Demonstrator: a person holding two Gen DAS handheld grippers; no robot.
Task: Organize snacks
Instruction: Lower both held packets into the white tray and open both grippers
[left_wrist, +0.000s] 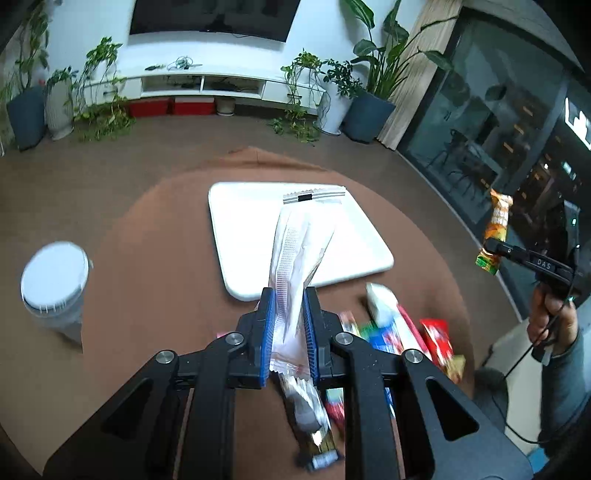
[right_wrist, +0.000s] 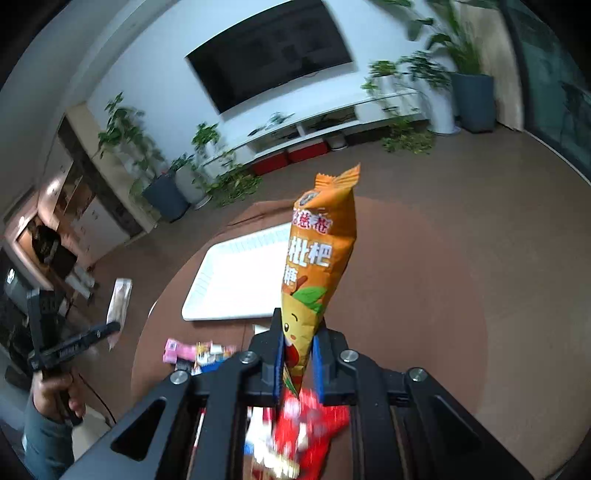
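My left gripper (left_wrist: 289, 295) is shut on a long white snack packet (left_wrist: 301, 251) and holds it upright above the near edge of the white tray (left_wrist: 243, 229). My right gripper (right_wrist: 298, 325) is shut on an orange snack packet (right_wrist: 319, 254), held upright in the air over the round brown table (right_wrist: 424, 295). The tray also shows in the right wrist view (right_wrist: 229, 280). The right gripper with the orange packet (left_wrist: 496, 232) shows at the far right of the left wrist view. The left gripper with the white packet (right_wrist: 119, 302) shows at the left of the right wrist view.
Several loose snack packets (left_wrist: 399, 328) lie on the table near the tray's front edge; a red packet (right_wrist: 306, 424) lies under my right gripper. A white lidded tub (left_wrist: 55, 280) stands at the table's left. Potted plants (left_wrist: 365, 88) and a TV cabinet (left_wrist: 207, 83) stand beyond.
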